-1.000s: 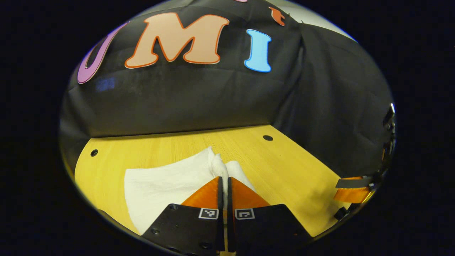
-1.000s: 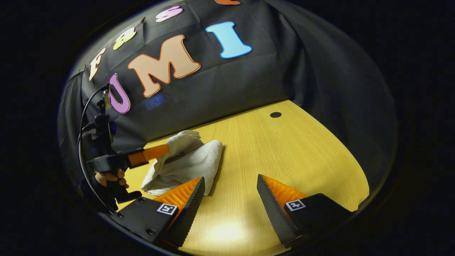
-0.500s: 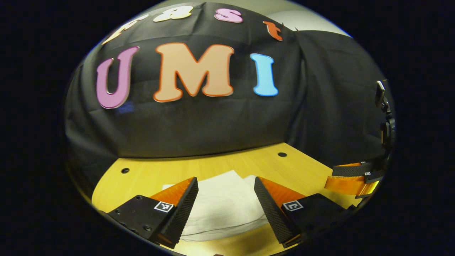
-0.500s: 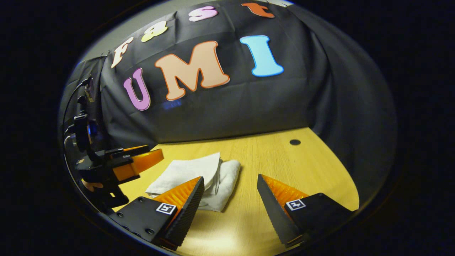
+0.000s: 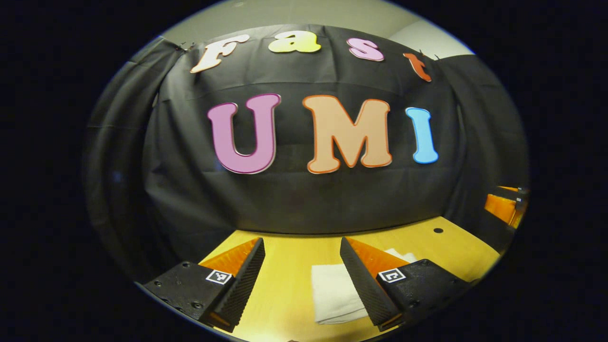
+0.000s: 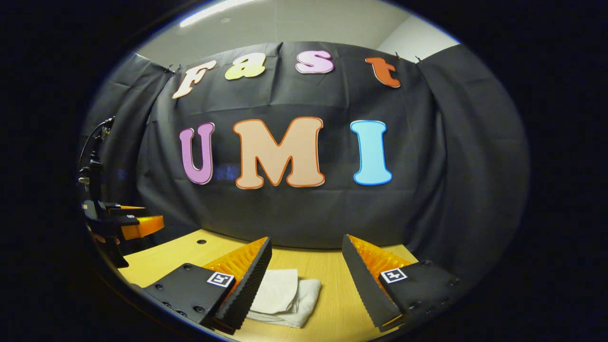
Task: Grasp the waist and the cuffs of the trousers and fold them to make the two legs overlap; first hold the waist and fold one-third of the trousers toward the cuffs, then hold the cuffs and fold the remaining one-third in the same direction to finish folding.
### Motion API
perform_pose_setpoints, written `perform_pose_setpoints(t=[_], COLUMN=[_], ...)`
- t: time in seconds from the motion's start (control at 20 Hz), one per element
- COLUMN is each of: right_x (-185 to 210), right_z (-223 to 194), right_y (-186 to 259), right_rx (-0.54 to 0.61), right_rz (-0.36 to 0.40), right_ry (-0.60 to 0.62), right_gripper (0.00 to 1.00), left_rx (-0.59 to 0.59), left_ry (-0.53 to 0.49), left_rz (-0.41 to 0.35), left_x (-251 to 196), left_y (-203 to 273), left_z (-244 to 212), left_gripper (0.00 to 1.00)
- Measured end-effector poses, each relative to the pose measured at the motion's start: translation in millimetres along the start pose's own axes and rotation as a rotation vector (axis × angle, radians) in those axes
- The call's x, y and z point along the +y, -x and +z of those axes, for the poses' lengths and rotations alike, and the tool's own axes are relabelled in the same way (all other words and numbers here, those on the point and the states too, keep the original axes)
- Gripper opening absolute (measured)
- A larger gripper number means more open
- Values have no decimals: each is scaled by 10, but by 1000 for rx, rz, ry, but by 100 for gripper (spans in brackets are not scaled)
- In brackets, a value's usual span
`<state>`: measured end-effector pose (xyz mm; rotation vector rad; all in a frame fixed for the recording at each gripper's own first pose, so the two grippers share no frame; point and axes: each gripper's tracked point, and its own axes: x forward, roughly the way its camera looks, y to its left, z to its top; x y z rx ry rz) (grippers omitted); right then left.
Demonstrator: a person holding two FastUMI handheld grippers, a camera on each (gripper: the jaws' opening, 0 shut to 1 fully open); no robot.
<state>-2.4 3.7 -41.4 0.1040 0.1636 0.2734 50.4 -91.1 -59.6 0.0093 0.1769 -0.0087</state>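
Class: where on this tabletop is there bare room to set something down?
Bare wood lies between the folded white trousers and the black cloth wall, and on the yellow wooden table left of them. Crowded where the trousers lie.

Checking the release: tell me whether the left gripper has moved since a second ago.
Yes. The left gripper opened, let go of the folded trousers and backed up from the table.

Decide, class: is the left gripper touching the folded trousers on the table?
Apart. In the left gripper view the left gripper is open, lifted above the table, and the folded trousers lie flat below between its spread fingers, nothing pinched.
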Motion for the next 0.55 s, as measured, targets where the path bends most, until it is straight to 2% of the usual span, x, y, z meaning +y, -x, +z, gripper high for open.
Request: perform_pose_setpoints(t=[0.05,0.1,0.15,0.2,0.25,0.55], right_x=[76,147,225,264,282,359], right_z=[32,40,32,29,46,60], right_y=[-6,-13,14,24,16,96], right_rx=[-9,-6,-3,0,-1,0], right_rz=[2,5,4,1,-4,-25], right_ry=[-8,-16,-23,-28,-32,-29], right_gripper=[92,96,92,96,96,96], left_rx=[-15,-24,-35,-46,-58,-83], left_ry=[2,-1,-7,-14,-22,-32], left_rz=[11,27,37,48,54,43], left_x=[91,190,276,344,403,474], left_y=[14,36,50,64,84,130], left_z=[60,85,123,146,179,247], left_gripper=[96,95,95,96,97,95])
